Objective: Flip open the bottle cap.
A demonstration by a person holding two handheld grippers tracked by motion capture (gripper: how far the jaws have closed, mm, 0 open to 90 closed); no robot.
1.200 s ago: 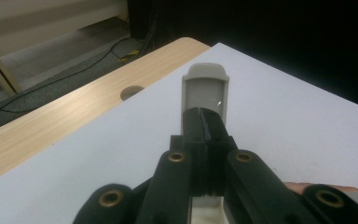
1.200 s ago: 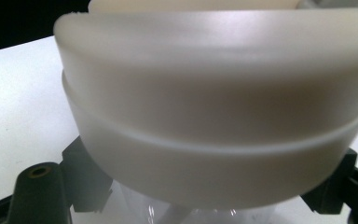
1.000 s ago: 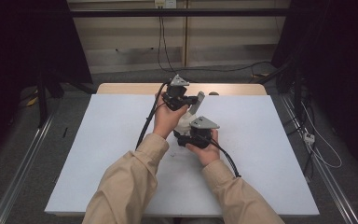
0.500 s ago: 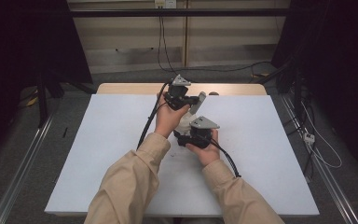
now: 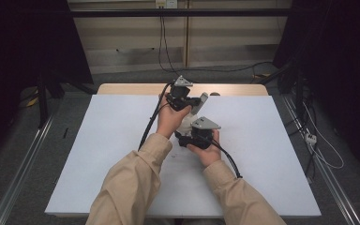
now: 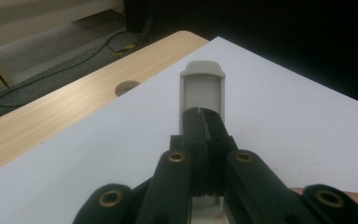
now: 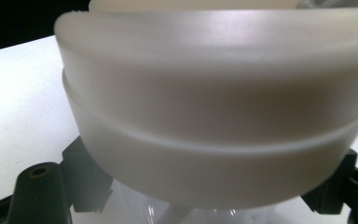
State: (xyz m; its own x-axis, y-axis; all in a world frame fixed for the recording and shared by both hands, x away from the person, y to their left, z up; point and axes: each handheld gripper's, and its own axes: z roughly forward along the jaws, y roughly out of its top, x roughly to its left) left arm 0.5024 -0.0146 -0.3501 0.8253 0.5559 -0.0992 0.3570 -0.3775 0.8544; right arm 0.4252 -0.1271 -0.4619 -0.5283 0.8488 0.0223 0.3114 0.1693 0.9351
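Observation:
A grey flat tab (image 6: 202,84) with a rounded end sticks out forward, and my left gripper (image 6: 204,115) is shut on its near end. In the high view the left gripper (image 5: 193,100) is held above the far middle of the table, the tab (image 5: 202,100) pointing right from it. A round white translucent container (image 7: 214,116) sits very close in the right gripper view, with a groove running around its wall. My right gripper (image 7: 207,191) has a jaw on each side of it, shut on it. In the high view the right gripper (image 5: 191,136) is just below the white container (image 5: 186,123).
A white sheet (image 5: 98,154) covers the wooden table (image 5: 131,88), whose far edge has a round hole (image 6: 127,87). Cables trail from both grippers across the sheet. Dark curtains and metal rails flank the table.

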